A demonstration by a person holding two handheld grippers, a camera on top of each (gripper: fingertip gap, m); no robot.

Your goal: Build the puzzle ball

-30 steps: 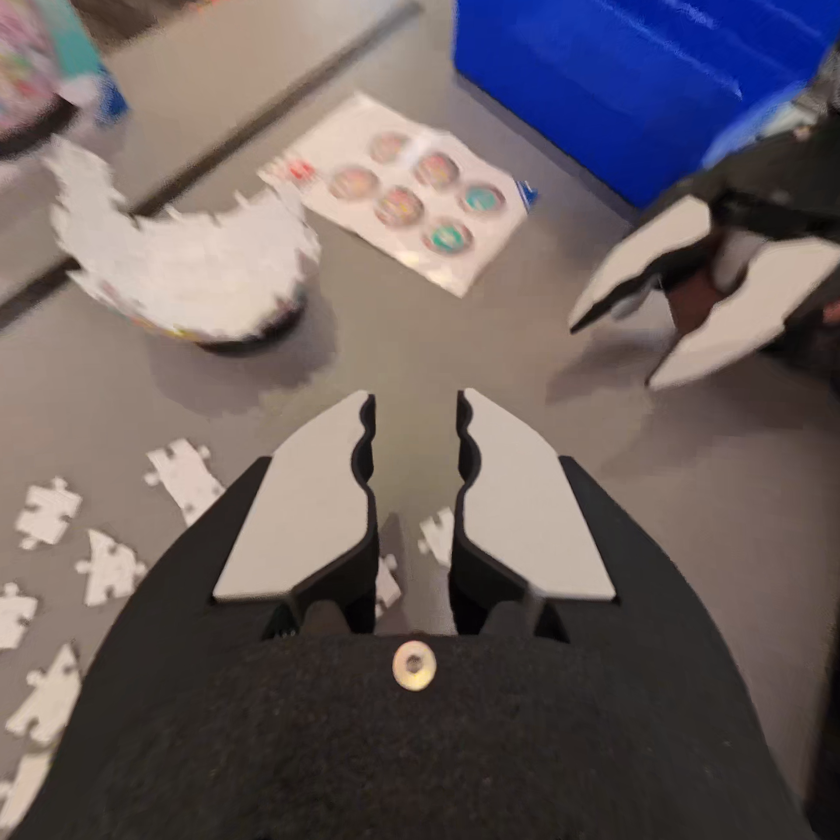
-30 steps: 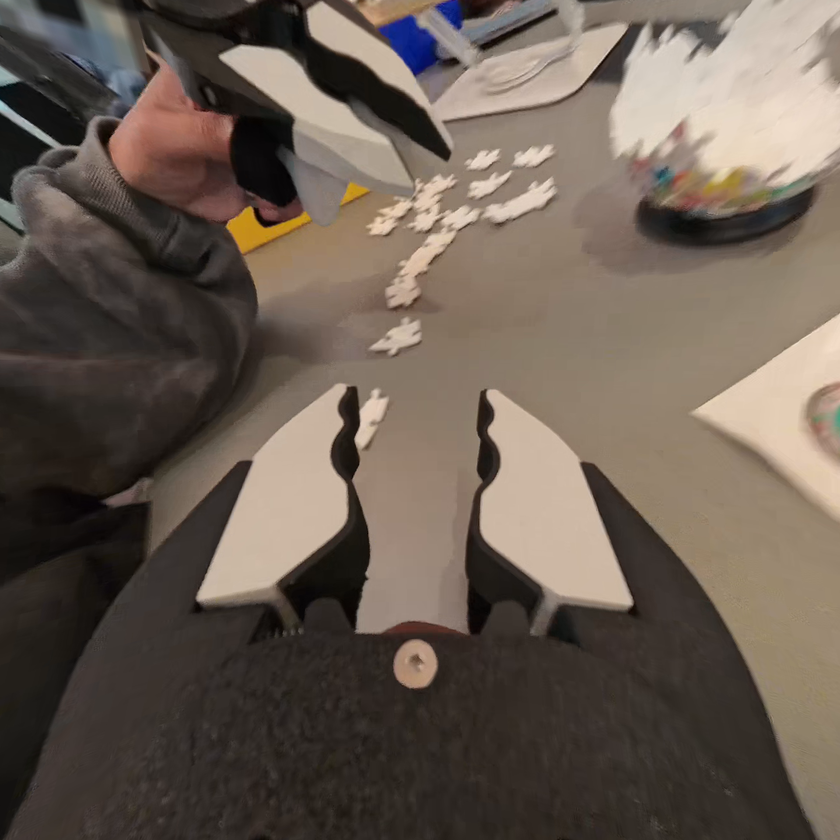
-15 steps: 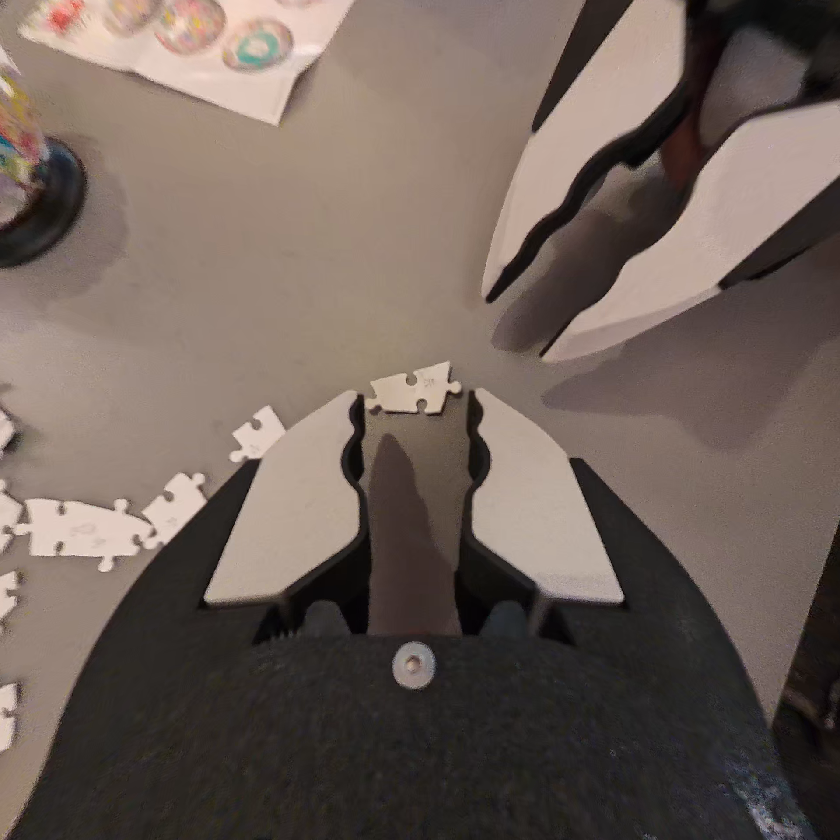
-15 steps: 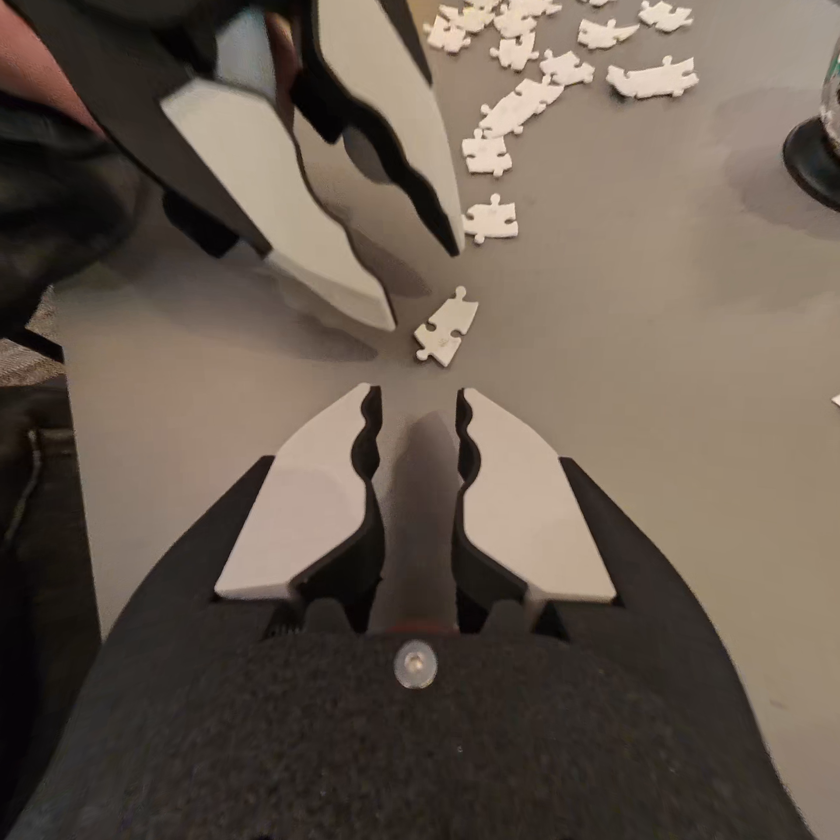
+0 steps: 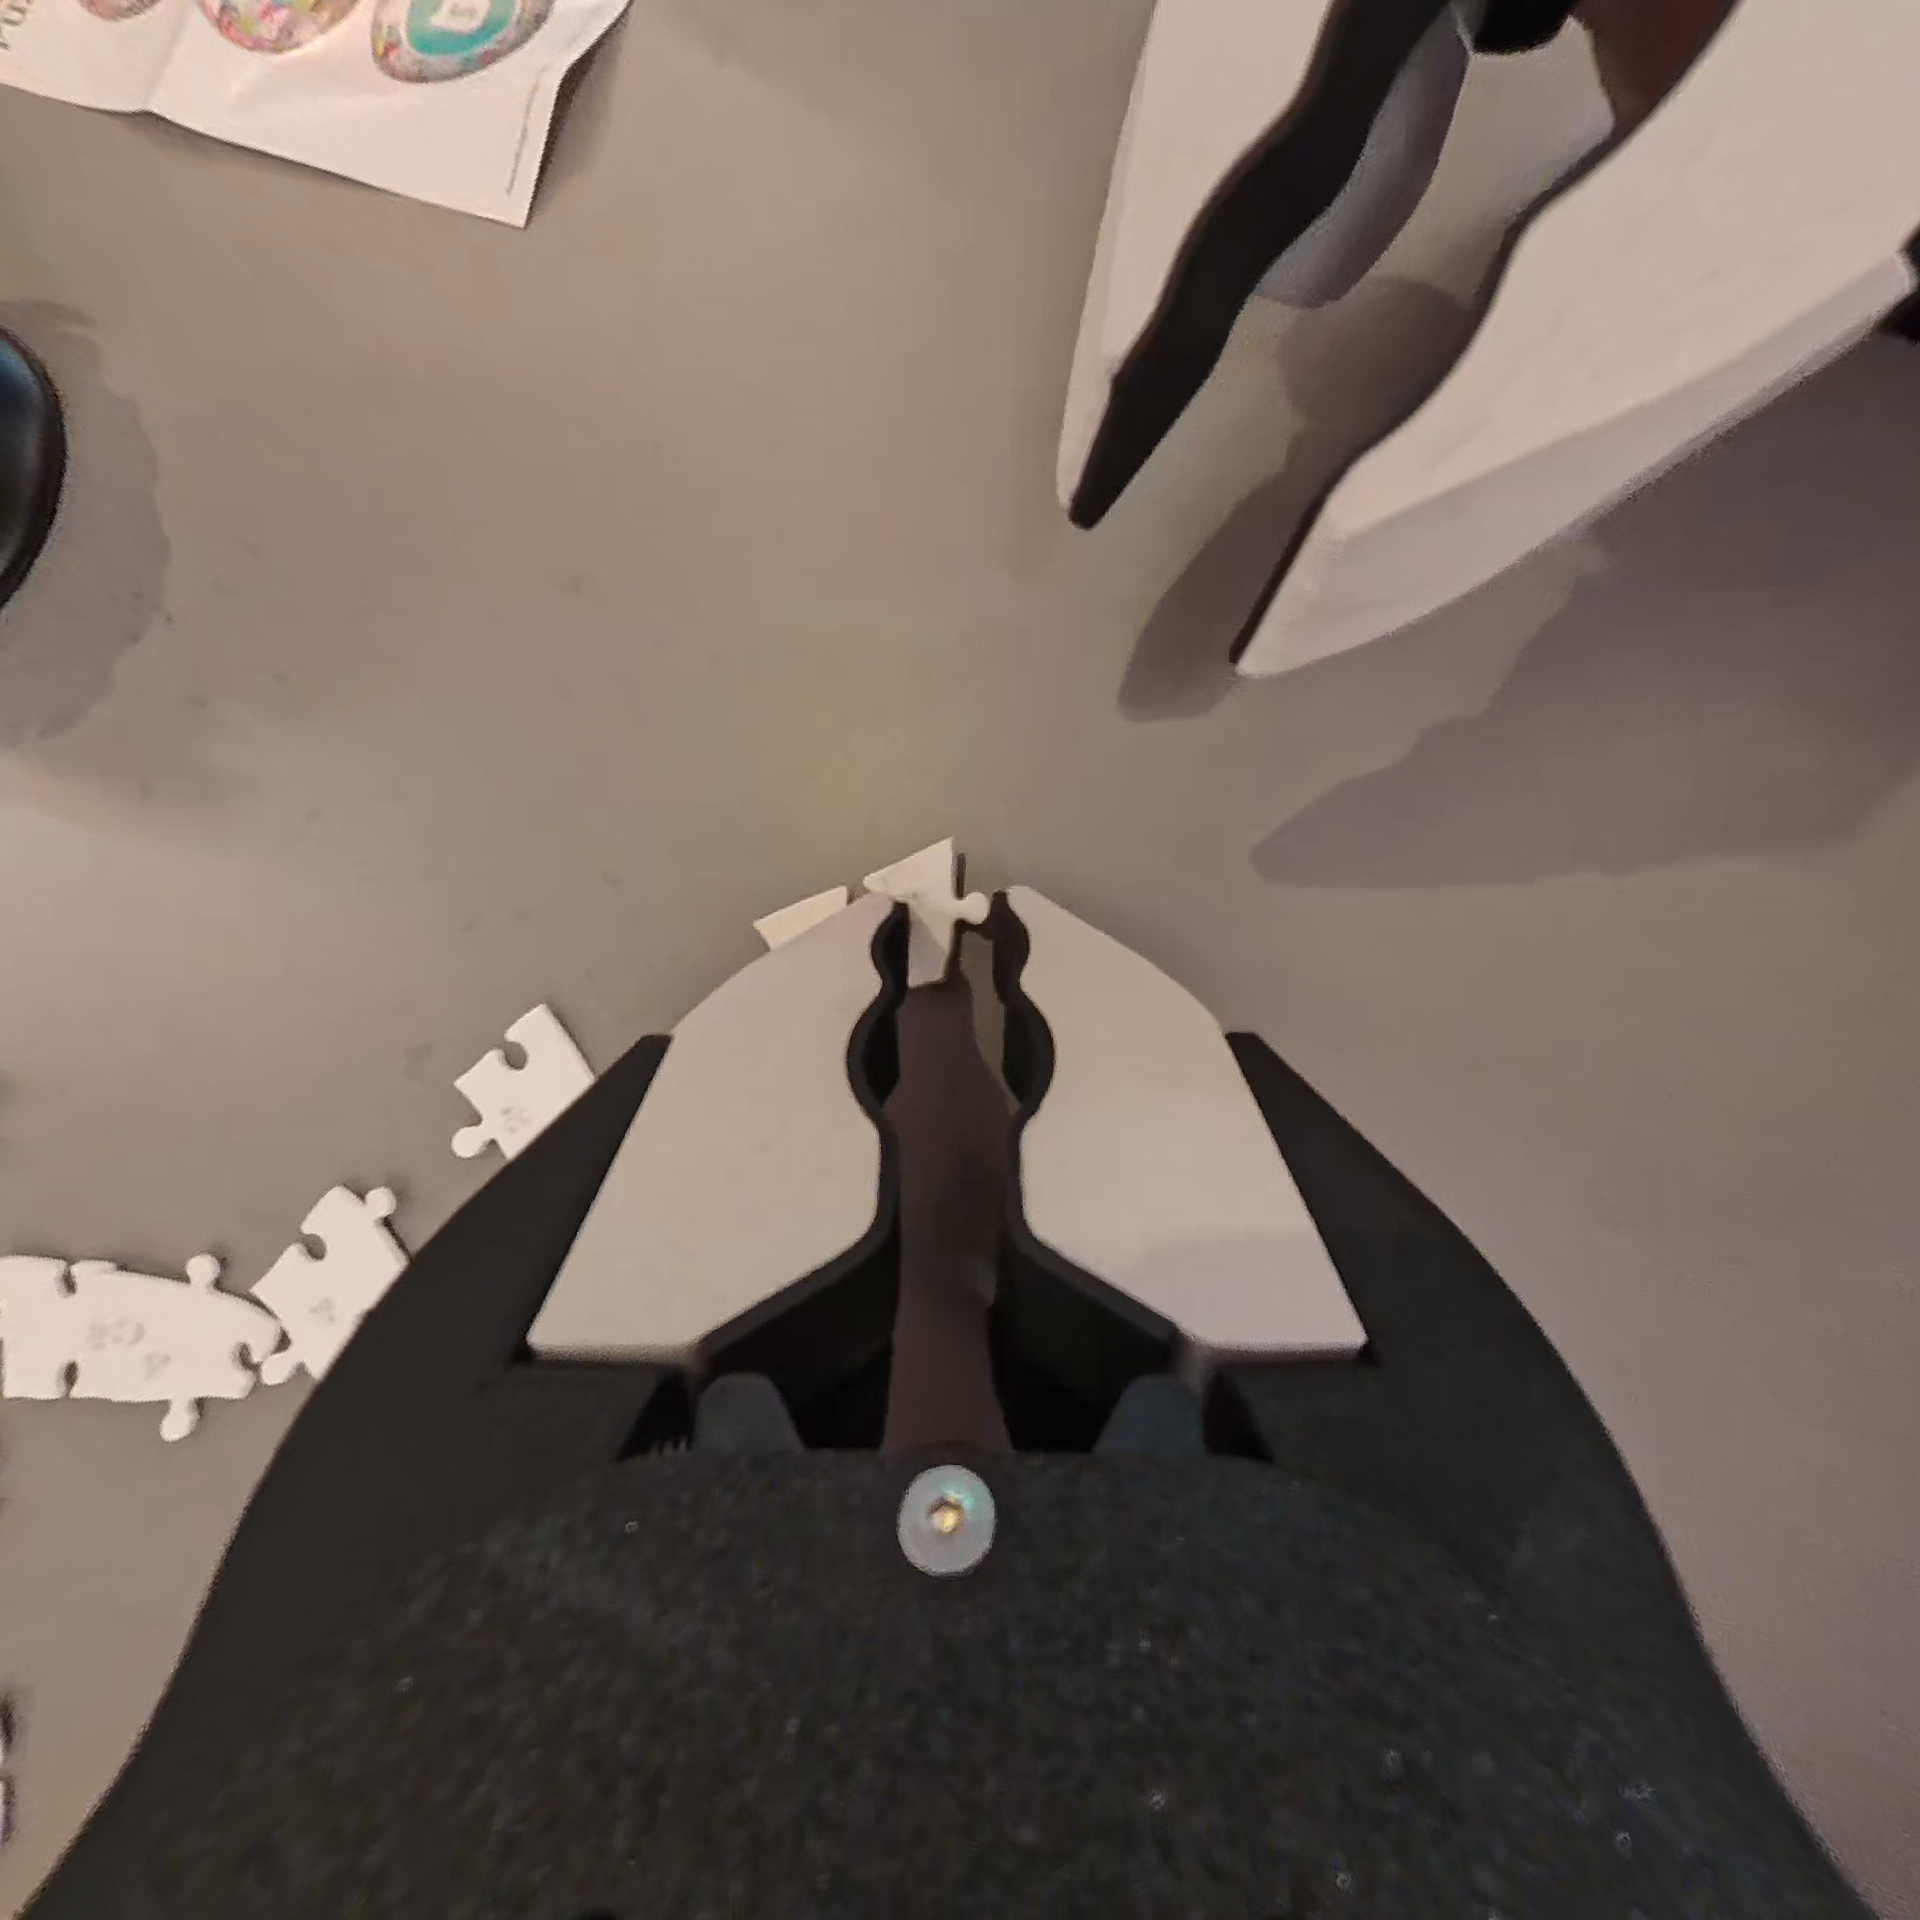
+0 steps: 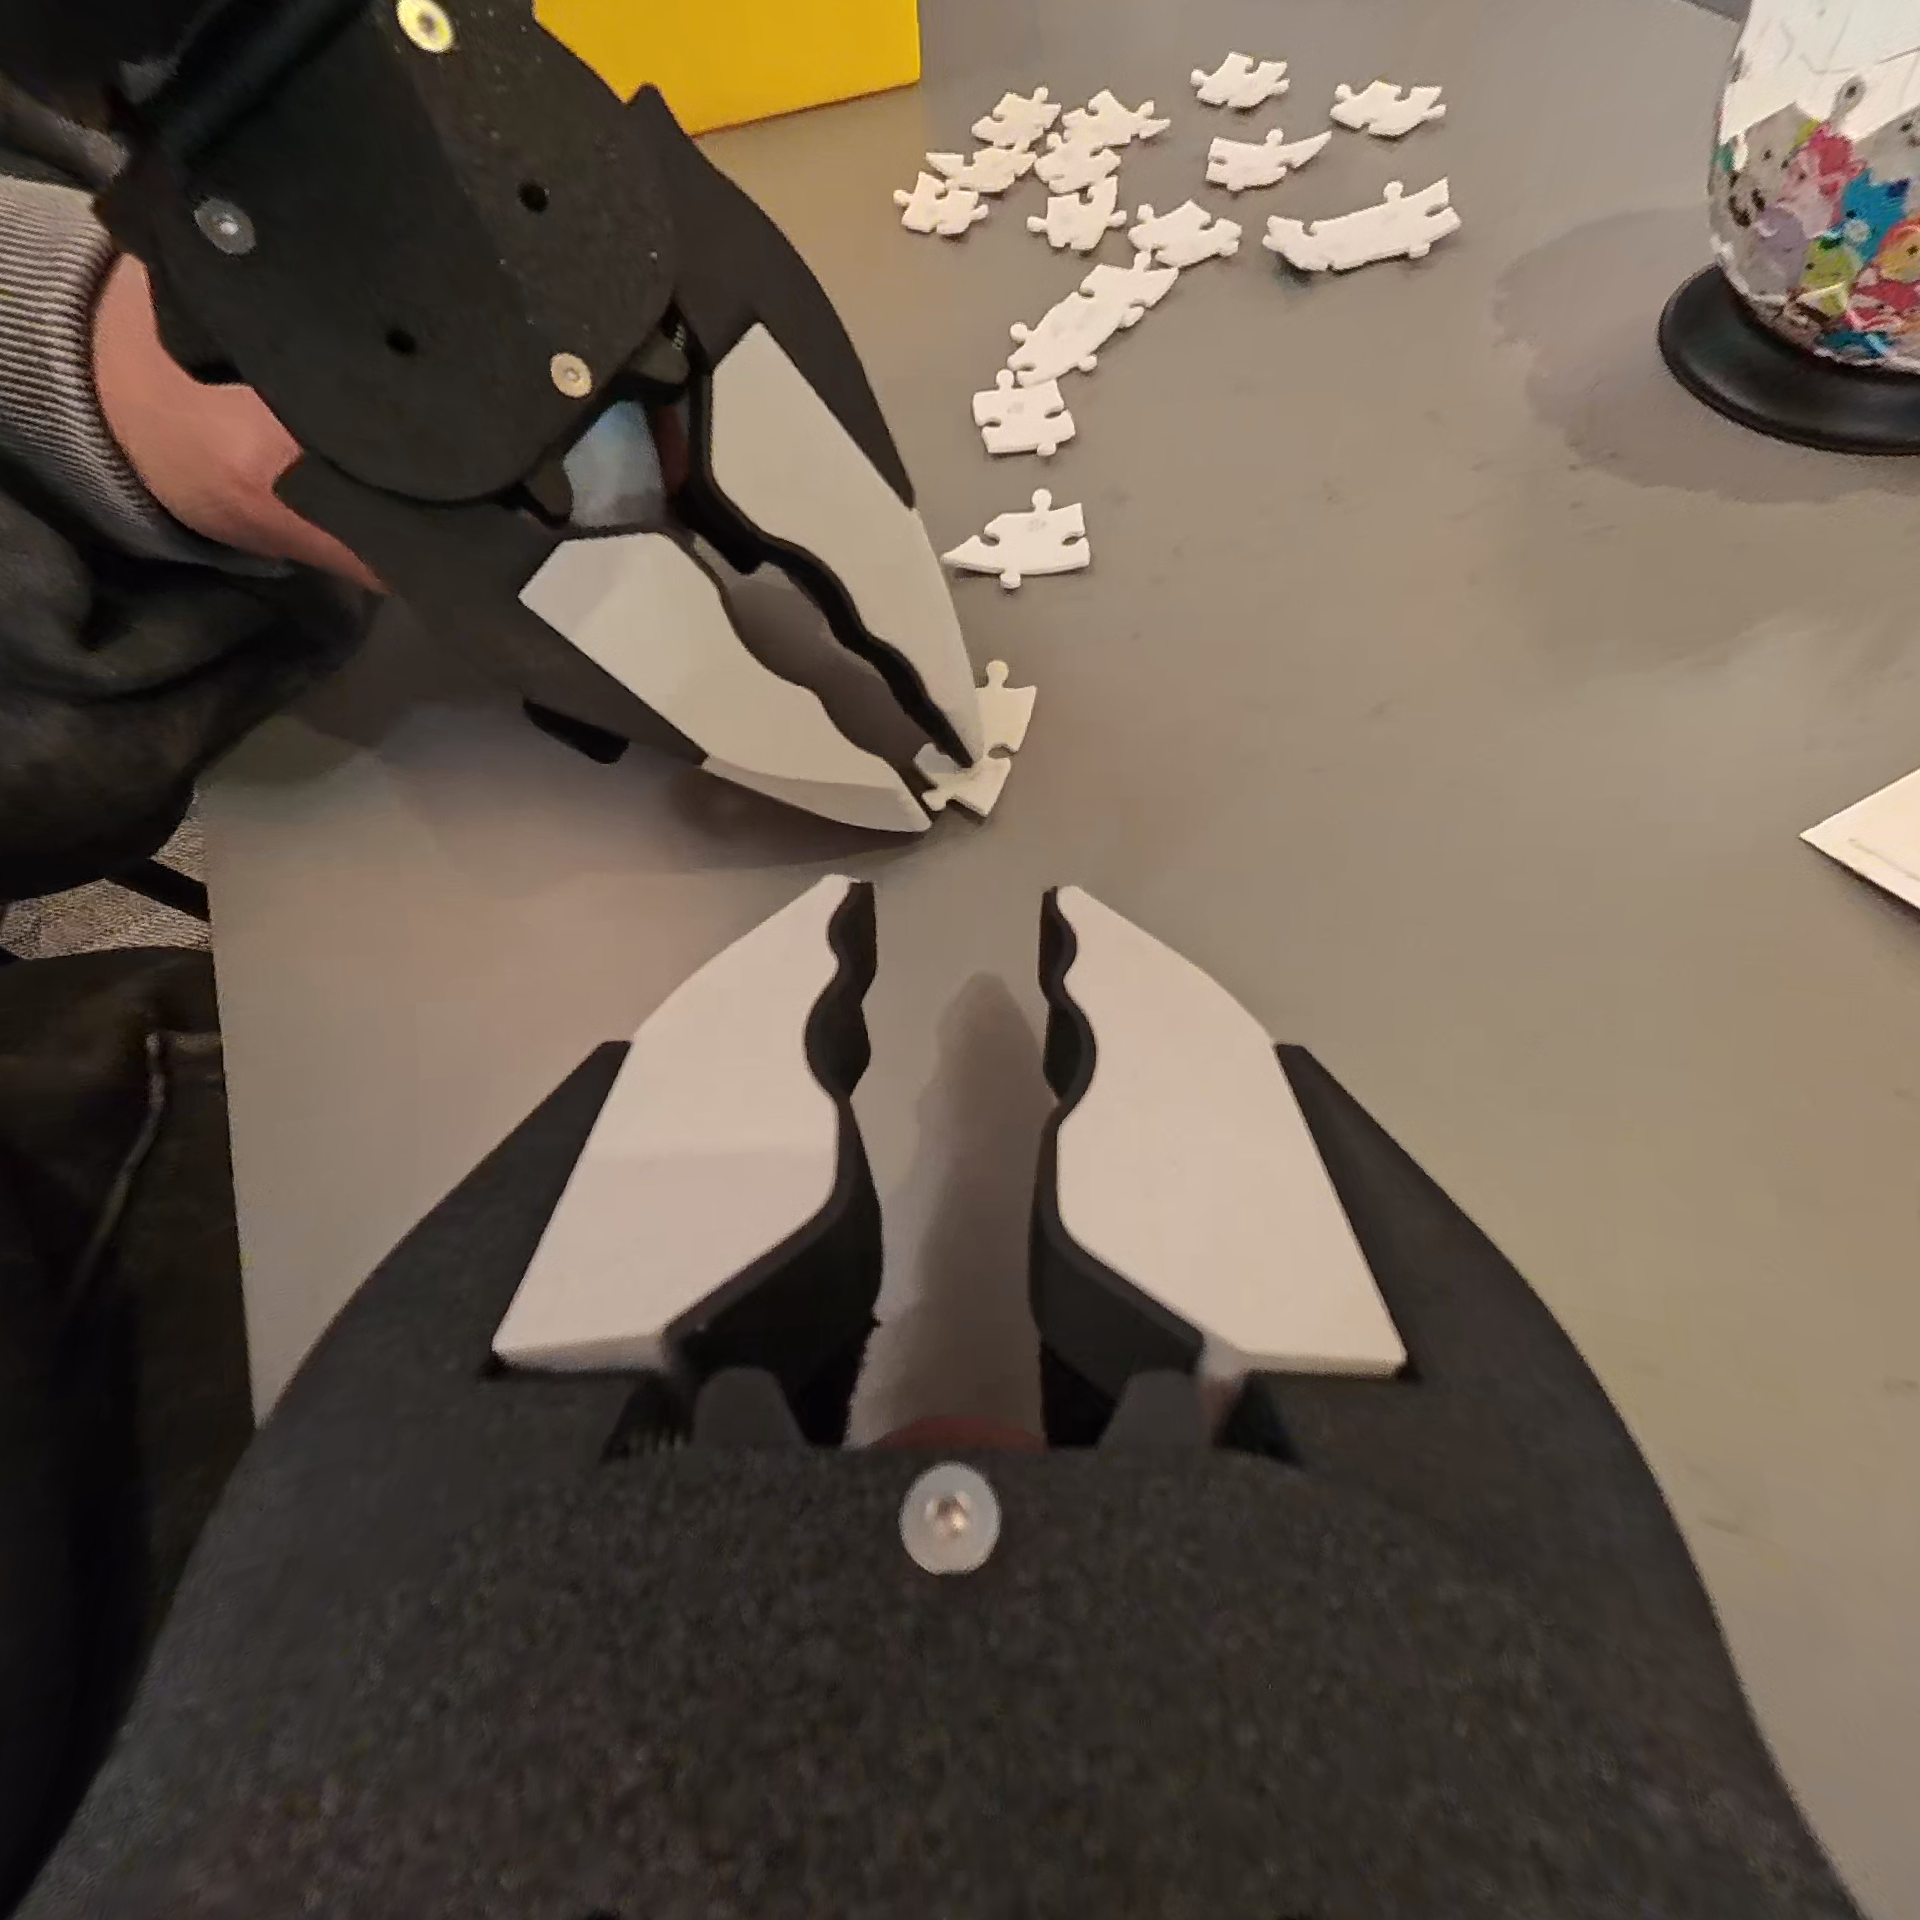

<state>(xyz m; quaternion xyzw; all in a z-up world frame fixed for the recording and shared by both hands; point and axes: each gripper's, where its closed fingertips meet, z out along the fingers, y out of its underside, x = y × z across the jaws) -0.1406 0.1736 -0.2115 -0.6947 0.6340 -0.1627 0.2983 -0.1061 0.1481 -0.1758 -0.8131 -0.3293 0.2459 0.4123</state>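
Grey table (image 6: 1455,935); left gripper (image 6: 940,774) tilted down, nipping puzzle piece (image 6: 982,774).

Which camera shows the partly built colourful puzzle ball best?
The right wrist view: the partly built colourful puzzle ball sits on its black round stand at the upper right. The left wrist view catches only the stand's edge.

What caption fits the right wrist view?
Left gripper pinches a white puzzle piece on the table; right gripper waits open.

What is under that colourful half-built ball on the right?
The puzzle ball sits on a round black stand, which rests on the grey table. The ball's curve covers the stand's middle, so how it seats there cannot be seen.
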